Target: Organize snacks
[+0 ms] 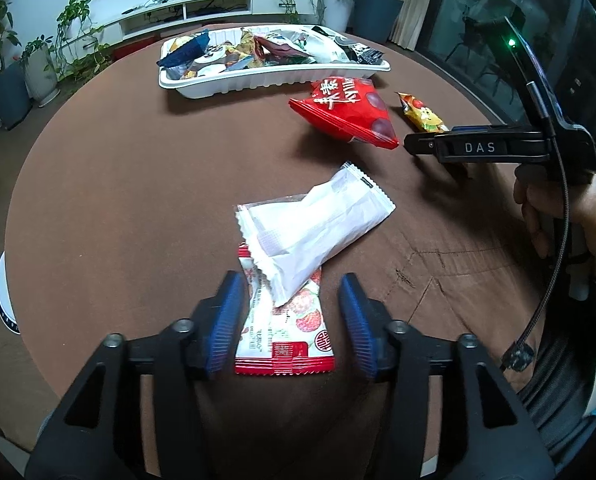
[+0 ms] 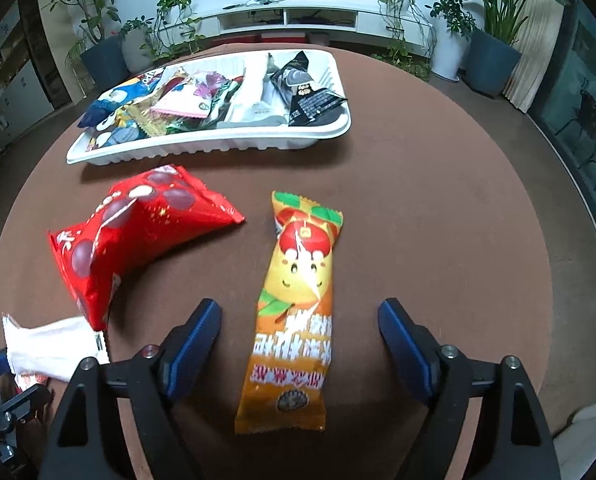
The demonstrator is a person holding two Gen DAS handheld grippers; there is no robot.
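Both grippers are lined up for a pick, so the step in hand looks like gathering the loose packets left on the brown round table (image 2: 438, 208) into the white tray (image 2: 201, 142), which already holds a heap of snacks and lies well beyond both sets of jaws. The left gripper (image 1: 287, 320) stands with its jaws wide, the strawberry-print red-and-white packet (image 1: 285, 340) lying between them, long axis running straight ahead along the fingers, its crimped red end nearest the camera; a white wrapper (image 1: 314, 232) rests across its far end, pointing ahead and to the right. The right gripper (image 2: 300, 344) is also spread wide, the orange snack bar (image 2: 298, 308) between its jaws, long axis ahead, tilted slightly right at the far end. A red pouch (image 2: 137, 228) lies ahead-left of them. Next, each gripper probably needs to drop and close across its packet's narrow width.
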